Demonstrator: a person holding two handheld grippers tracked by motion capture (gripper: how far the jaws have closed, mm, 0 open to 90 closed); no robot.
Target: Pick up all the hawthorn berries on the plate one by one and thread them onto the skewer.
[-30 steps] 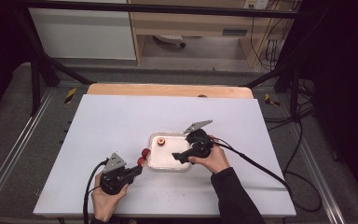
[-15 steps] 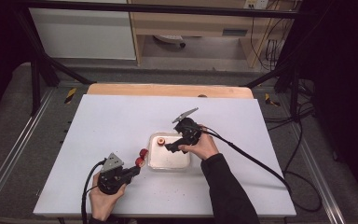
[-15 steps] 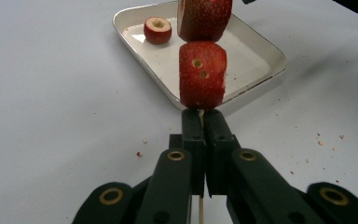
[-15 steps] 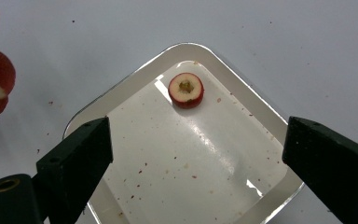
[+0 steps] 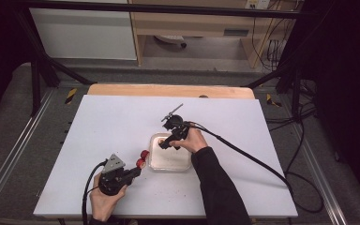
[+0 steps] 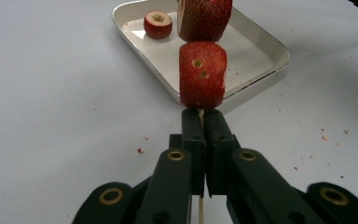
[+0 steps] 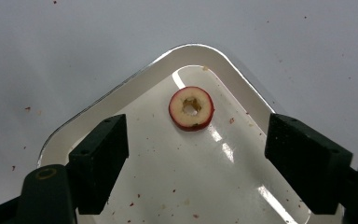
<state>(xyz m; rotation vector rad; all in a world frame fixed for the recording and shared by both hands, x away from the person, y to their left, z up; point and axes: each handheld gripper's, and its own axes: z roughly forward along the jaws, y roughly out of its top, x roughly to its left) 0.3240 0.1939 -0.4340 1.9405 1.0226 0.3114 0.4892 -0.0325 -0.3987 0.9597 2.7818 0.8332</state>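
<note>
The fruit slice (image 7: 191,108) lies flat in the far left corner of the white tray (image 5: 186,165) mid-table, and the right gripper (image 5: 166,144) hangs right over it, tipped down from the right hand (image 5: 193,139), jaws apart and just been closing with nothing between them. Near left, the left gripper (image 5: 136,171) lies low and level in the left hand (image 5: 104,202), clamped on a thin skewer (image 6: 200,211) with two red fruit pieces (image 6: 203,81) threaded on, just left of the tray.

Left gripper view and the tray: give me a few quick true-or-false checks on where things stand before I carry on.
1. The left tongs are shut on a thin skewer. True.
2. Two red fruit pieces sit on that skewer. True.
3. The white tray is empty. False: one cored fruit slice lies in it.
4. The right tongs grip that slice. False: their jaws stand apart over the tray, off it.
</note>
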